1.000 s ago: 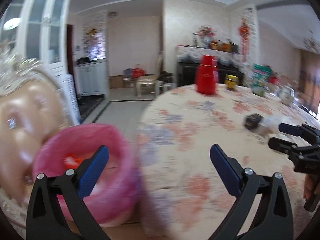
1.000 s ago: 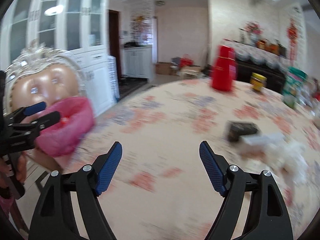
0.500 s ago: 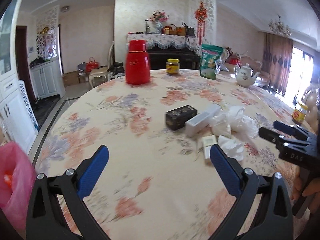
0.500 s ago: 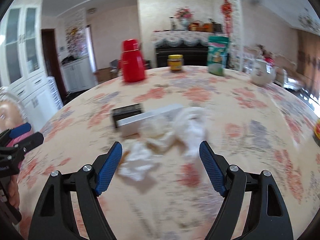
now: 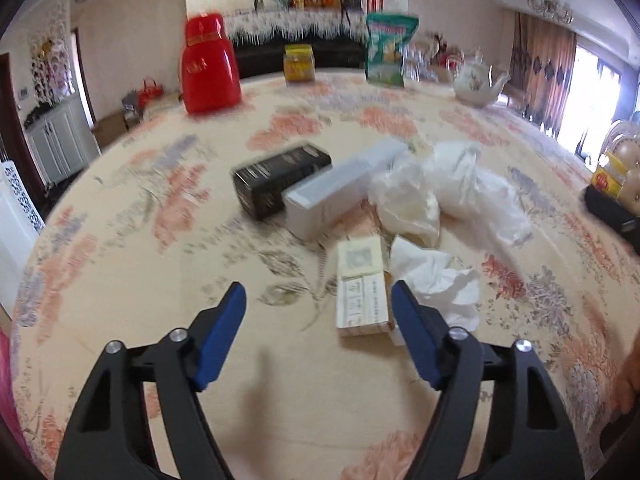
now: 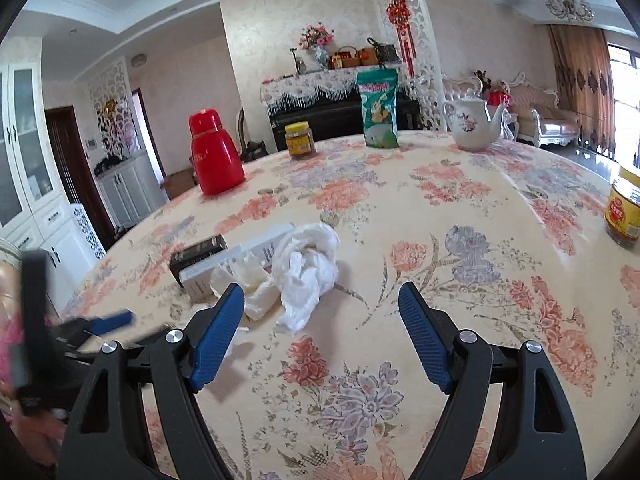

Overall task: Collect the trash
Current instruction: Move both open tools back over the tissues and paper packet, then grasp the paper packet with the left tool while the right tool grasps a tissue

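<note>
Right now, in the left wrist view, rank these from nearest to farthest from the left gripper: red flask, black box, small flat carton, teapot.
Measured from the left gripper:
1. Small flat carton, just ahead, by the right fingertip.
2. Black box, mid-table, slightly left.
3. Red flask, far left edge.
4. Teapot, far right; too close to the flask to rank firmly.

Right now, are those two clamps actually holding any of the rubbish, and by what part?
Nothing is held. The left gripper is closing with only tablecloth between its jaws, the small cream box just ahead. The right gripper is open.
</note>
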### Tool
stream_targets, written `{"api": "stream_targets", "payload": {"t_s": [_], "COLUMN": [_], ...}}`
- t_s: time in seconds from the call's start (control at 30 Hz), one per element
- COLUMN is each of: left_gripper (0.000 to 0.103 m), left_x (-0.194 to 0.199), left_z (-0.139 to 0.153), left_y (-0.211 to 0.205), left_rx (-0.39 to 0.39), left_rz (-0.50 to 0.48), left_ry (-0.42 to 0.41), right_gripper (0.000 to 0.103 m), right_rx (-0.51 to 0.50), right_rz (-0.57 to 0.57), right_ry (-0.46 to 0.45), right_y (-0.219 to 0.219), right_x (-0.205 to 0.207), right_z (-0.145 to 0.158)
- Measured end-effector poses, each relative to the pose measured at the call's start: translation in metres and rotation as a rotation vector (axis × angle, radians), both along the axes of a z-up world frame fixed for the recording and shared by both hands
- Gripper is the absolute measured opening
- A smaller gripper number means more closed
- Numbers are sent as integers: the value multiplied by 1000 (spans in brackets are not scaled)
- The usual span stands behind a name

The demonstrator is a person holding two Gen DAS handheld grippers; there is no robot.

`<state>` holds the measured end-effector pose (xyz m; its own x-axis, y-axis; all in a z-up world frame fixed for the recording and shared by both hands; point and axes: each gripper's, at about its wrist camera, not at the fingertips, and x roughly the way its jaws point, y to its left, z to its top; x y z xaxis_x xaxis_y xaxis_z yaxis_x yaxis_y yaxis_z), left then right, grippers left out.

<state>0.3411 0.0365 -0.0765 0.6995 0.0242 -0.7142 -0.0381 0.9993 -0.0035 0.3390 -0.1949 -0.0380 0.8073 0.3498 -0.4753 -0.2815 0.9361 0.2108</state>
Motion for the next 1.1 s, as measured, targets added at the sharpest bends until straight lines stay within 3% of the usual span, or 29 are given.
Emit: {"api": "stream_targets", "payload": {"t_s": [0.13, 0.23, 0.37, 0.77, 1.1], "left_gripper": [60, 39, 32, 31, 32], "left_x": [19, 27, 12, -84, -115], "left_z": [-6, -12, -7, 31, 37], "left_y": [-7, -8, -7, 59, 77], "left_rx": [-4, -18, -30, -90, -78], "left_rz": [21, 20, -4, 140, 160], "left_ry": [33, 79, 55, -168, -208], "right_gripper": [75, 75, 75, 75, 70], "right_rx": [1, -23, -41, -115, -225], "right_rz": [17, 40, 71, 196, 254], "right_ry": [-28, -36, -26, 27, 191], "right_y": [3, 11, 20, 60, 116], "right_x": [-9, -14, -16, -19, 10], "right_z": [7, 7, 3, -16, -37]}}
